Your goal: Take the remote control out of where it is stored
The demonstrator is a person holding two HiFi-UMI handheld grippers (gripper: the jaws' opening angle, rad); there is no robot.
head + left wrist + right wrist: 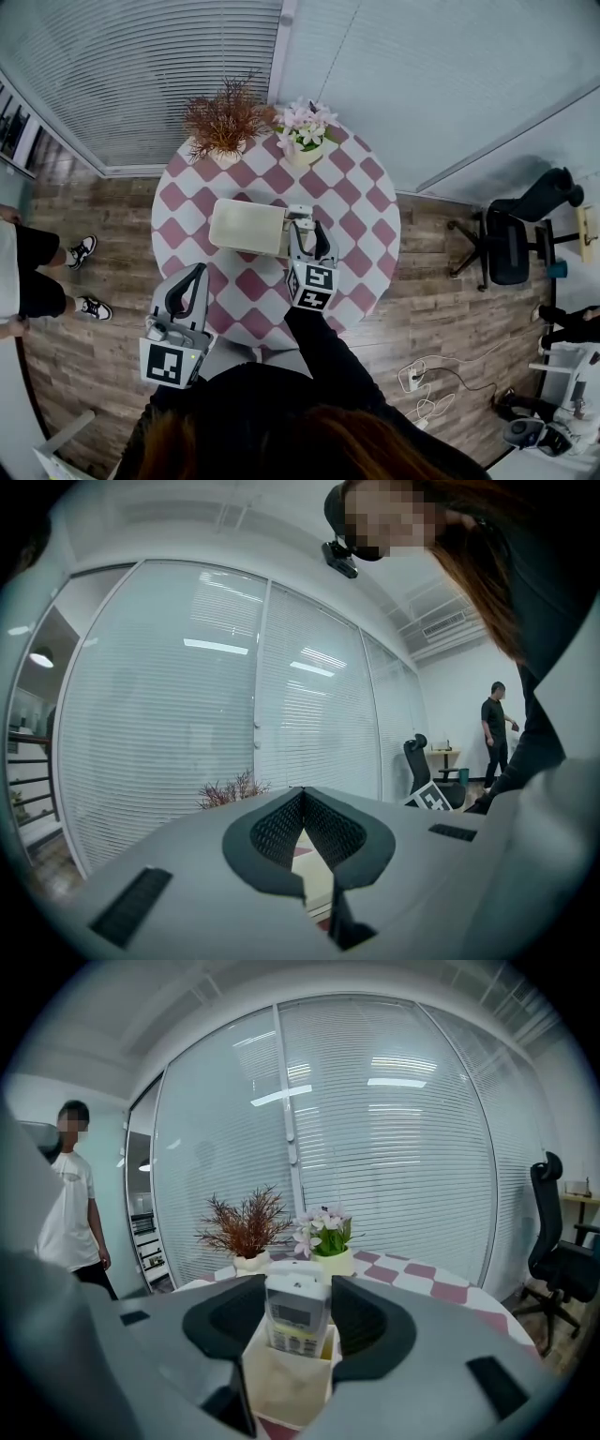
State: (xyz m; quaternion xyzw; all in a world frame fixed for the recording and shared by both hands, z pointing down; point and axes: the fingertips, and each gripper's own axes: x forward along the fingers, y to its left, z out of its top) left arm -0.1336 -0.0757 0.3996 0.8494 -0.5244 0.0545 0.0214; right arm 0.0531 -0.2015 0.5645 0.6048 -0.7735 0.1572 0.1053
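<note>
Since the right gripper (298, 1321) is clamped on the remote control (296, 1309) in the cream box (281, 1387) at the table's (367, 187) middle, a straight upward pull should keep the box steady, the left gripper (302, 795) idling closed.

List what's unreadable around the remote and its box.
- remote control lower end: right gripper view, behind the box front wall.
- Its button print: right gripper view, too small.
- Its slot: head view, mostly under the right gripper.
- tabletop: left gripper view, mostly blocked by the left gripper.

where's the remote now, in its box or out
Partly out: the remote control stands upright, clamped in the right gripper, its lower end inside the cream box.
</note>
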